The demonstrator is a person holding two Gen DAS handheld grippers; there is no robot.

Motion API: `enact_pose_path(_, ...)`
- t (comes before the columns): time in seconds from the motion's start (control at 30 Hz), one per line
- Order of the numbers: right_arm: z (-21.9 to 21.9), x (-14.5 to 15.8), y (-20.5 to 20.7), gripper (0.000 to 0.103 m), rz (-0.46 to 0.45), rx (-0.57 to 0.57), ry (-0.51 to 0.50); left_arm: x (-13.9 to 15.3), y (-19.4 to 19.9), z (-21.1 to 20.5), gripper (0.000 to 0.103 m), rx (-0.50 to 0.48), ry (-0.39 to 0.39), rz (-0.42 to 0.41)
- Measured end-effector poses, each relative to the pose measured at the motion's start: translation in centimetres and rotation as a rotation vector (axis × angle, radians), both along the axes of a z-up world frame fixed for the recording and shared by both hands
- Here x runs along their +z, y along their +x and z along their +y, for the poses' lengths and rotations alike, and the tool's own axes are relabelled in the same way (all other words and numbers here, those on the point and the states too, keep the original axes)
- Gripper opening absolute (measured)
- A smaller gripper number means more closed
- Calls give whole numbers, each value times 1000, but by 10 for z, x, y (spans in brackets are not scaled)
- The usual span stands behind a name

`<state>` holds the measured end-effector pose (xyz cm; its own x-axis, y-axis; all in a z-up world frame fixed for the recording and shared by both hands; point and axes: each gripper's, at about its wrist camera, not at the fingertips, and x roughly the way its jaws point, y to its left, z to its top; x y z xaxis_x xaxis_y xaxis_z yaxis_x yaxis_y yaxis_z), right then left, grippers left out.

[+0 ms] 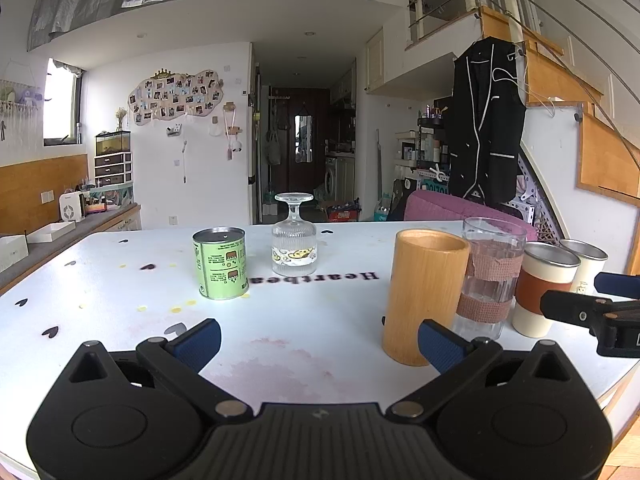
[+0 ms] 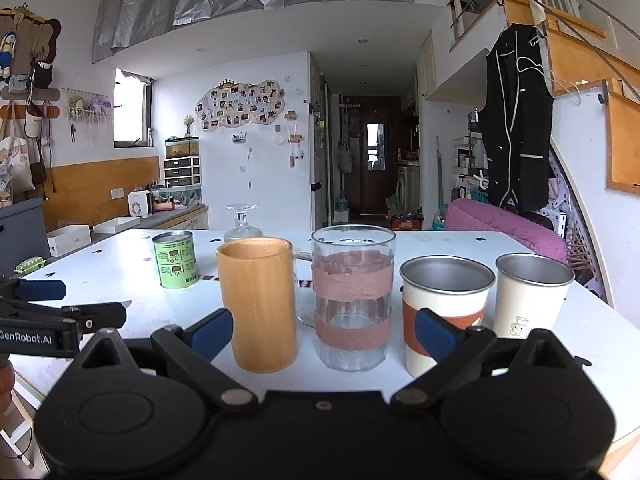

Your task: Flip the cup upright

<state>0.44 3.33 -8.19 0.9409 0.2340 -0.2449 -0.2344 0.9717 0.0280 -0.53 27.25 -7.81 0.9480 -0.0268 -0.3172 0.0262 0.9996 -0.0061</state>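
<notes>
A stemmed ribbed glass cup (image 1: 294, 240) stands upside down, foot up, at the far middle of the white table (image 1: 120, 280). In the right wrist view only its foot and stem (image 2: 240, 220) show behind the wooden cup. My left gripper (image 1: 320, 342) is open and empty, low over the near table, well short of the glass. My right gripper (image 2: 323, 332) is open and empty, close in front of a row of upright cups. It also shows in the left wrist view (image 1: 592, 300) at the right edge.
A green can (image 1: 221, 263) stands left of the glass. An upright row runs along the right: wooden cup (image 2: 258, 304), clear tumbler with brown bands (image 2: 352, 296), sleeved metal cup (image 2: 444, 308), white metal cup (image 2: 532, 296). A pink chair (image 1: 460, 206) stands behind the table.
</notes>
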Motion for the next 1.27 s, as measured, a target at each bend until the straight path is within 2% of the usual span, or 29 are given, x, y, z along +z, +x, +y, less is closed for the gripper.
enact_pose_path(1.27,3,-1,-1,103,6,-7,-10,4,-2,0,103,4,-4,-9)
